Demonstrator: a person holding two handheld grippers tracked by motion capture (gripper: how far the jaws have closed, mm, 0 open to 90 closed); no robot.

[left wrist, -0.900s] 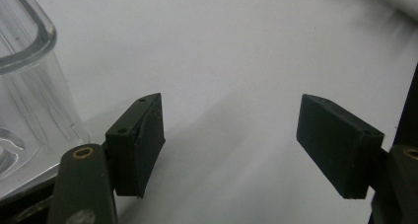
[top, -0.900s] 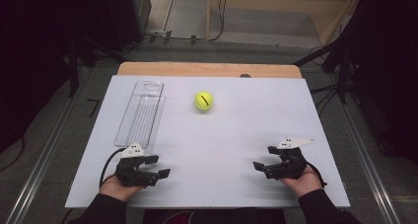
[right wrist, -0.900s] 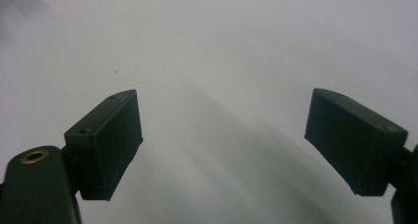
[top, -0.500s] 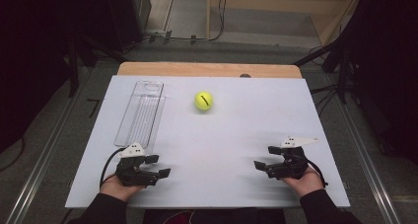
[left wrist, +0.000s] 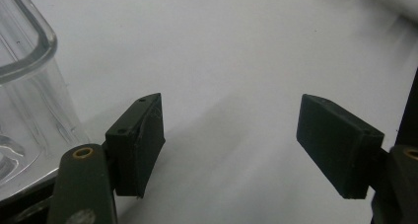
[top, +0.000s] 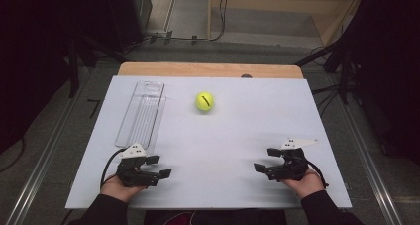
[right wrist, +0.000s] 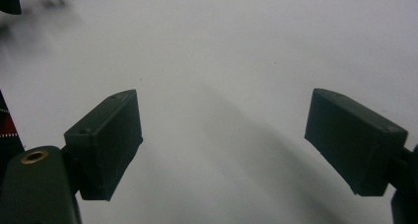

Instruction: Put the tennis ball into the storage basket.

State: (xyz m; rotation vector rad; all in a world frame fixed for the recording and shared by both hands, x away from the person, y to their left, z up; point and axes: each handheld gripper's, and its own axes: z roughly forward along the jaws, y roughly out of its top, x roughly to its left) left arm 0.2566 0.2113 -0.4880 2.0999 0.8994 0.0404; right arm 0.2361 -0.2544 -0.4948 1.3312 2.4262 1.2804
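Resting on the near edge of the white table [top: 233,136], both hands hold their tools low with nothing between the jaws. The tennis ball [top: 204,101] sits toward the far side, and everything reads from it: the clear plastic container [top: 142,113] lies just to the ball's left, lengthwise, well apart from it. The left gripper [top: 159,167] sits nearer than the ball and to its left, jaws spread wide, close to the container's near end, whose rounded corner [left wrist: 24,86] shows beside its jaw. The right gripper [top: 265,160] sits nearer and to the ball's right, jaws likewise spread over bare table
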